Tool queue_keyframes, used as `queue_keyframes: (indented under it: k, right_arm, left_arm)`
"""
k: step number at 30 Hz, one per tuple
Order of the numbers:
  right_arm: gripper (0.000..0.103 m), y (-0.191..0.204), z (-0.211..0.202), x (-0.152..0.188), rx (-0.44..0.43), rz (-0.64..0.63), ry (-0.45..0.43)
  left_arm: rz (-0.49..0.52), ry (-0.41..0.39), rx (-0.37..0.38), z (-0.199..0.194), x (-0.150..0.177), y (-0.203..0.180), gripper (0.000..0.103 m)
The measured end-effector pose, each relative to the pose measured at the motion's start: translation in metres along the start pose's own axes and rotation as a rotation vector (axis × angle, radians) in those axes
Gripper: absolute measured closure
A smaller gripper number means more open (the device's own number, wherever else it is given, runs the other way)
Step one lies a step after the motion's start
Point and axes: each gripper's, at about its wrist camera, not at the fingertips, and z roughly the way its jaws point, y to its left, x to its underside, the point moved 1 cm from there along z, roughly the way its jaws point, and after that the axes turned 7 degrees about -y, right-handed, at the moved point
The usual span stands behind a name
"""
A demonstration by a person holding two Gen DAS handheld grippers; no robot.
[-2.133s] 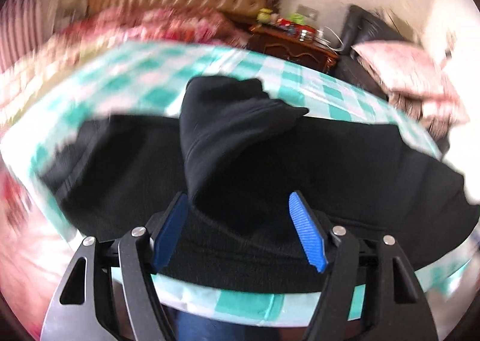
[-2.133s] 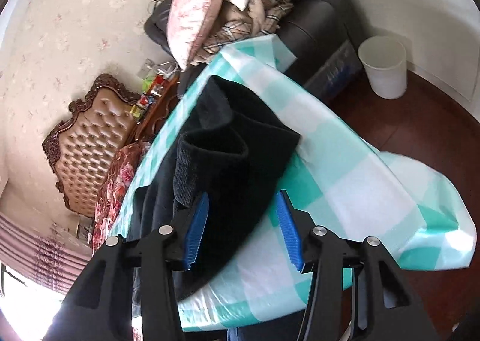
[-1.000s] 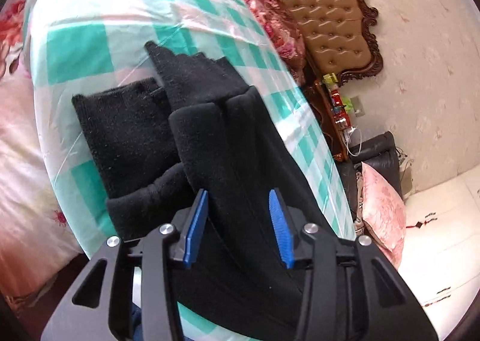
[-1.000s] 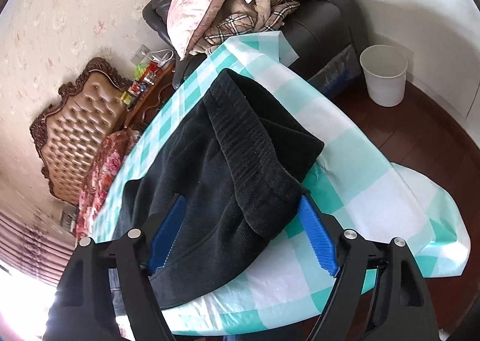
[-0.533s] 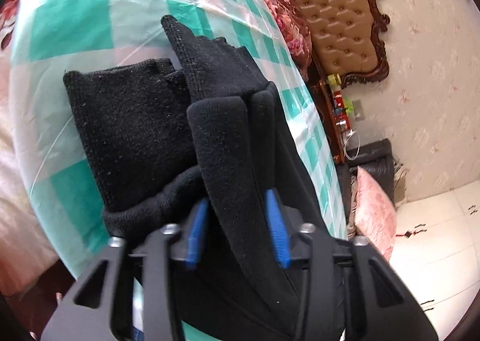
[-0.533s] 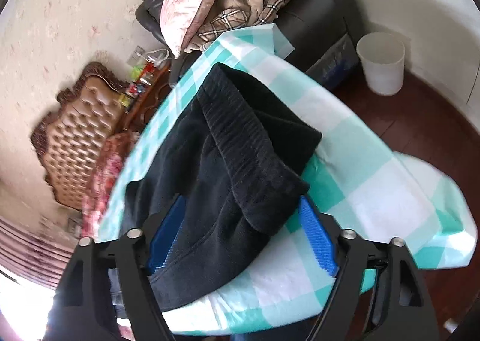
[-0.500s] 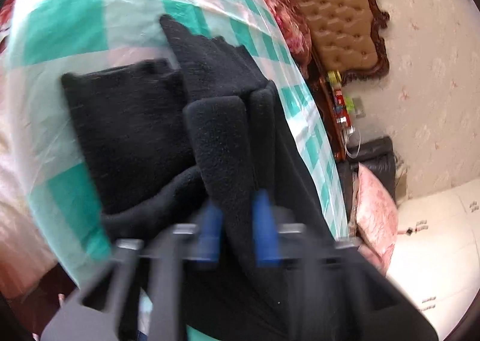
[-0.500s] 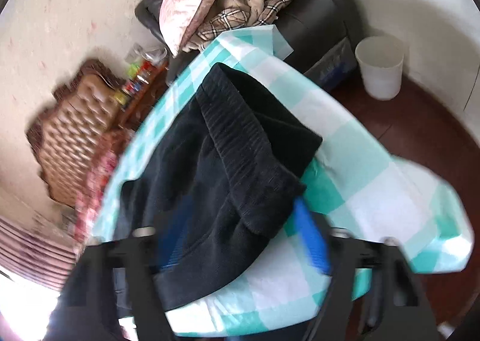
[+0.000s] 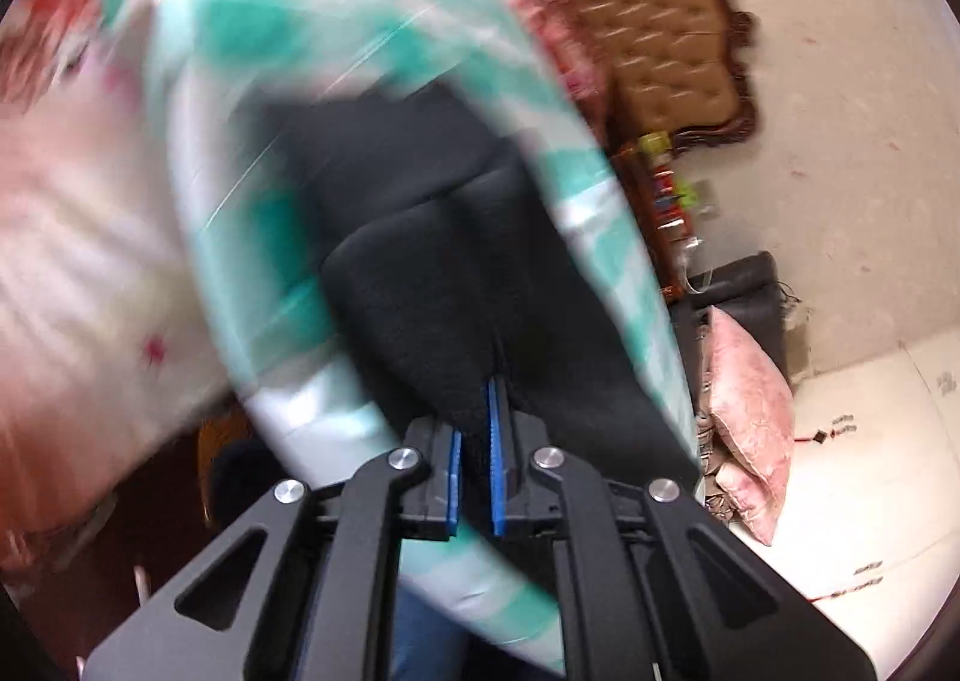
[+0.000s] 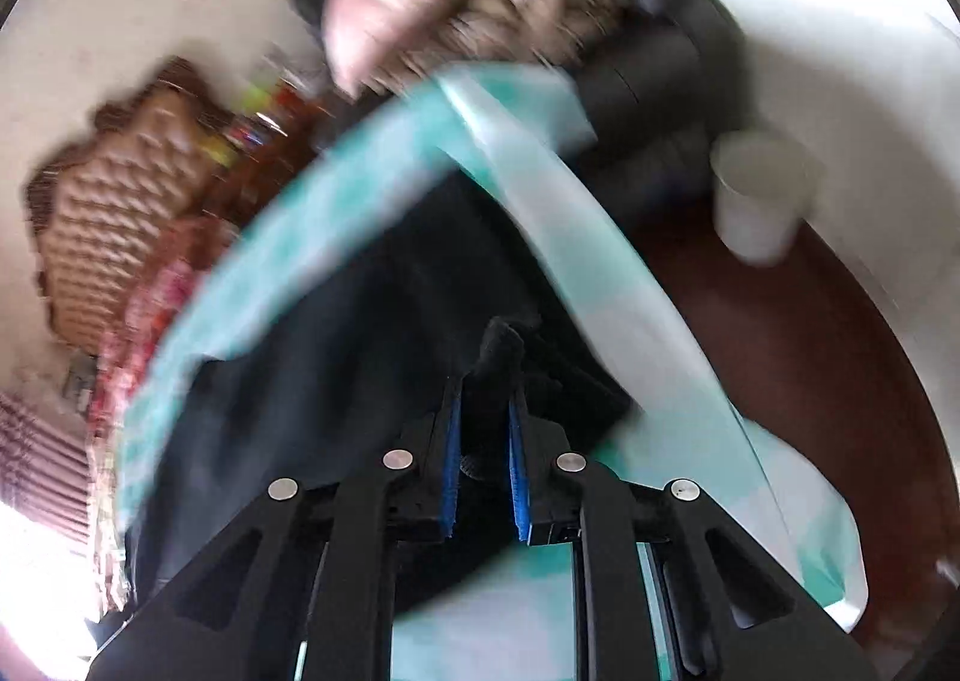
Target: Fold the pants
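Observation:
The black pants (image 9: 444, 273) lie partly folded on a table under a teal-and-white checked cloth (image 9: 264, 21); both views are motion-blurred. My left gripper (image 9: 474, 429) is shut, its blue pads pinching a thick fold of the pants at the near edge. In the right wrist view the pants (image 10: 336, 357) spread over the cloth (image 10: 600, 261). There my right gripper (image 10: 485, 405) has its jaws closing on a bunched ridge of black fabric, which the pads press from both sides. The fabric hides the tips of the pads.
A white bin (image 10: 759, 195) stands on the dark wood floor (image 10: 840, 381) to the right. Behind the table are a dark sofa (image 10: 660, 81) with a pink pillow (image 9: 750, 399), a tufted headboard (image 9: 648, 15), a cluttered nightstand (image 9: 660, 189) and floral bedding (image 9: 72, 201).
Both grippers went from open around the pants to closed on the fabric. The left one closed first and has moved along the fold; the right jaws came together in the last half second.

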Motion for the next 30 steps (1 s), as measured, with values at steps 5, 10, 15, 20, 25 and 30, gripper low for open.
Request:
queue_keyframes:
  k: [5,10,15,20,25,30]
  right_arm:
    - [0.088,0.003,-0.02,-0.003,-0.032,-0.007,-0.036]
    - [0.089,0.009,-0.019,-0.003,0.019,-0.054,-0.043]
    - [0.088,0.002,-0.009,0.005,0.039,-0.046,-0.022]
    - [0.089,-0.001,-0.01,0.006,0.045,-0.029,-0.018]
    - [0.088,-0.001,-0.015,0.011,0.06,-0.032,-0.012]
    - [0.055,-0.005,-0.024,0.007,0.061,-0.017,-0.02]
  left_arm:
    - [0.001,-0.033,0.066,-0.005,-0.002,-0.005,0.096]
    - [-0.04,-0.016,0.049,0.0,0.005,0.009,0.094]
    - [-0.061,-0.045,0.073,-0.005,-0.006,0.021,0.069]
    - [-0.063,-0.058,0.016,-0.003,-0.036,0.031,0.092]
    - [-0.027,-0.089,0.011,-0.014,-0.041,0.031,0.077]
    - [-0.095,-0.152,0.035,-0.043,-0.054,0.049,0.057]
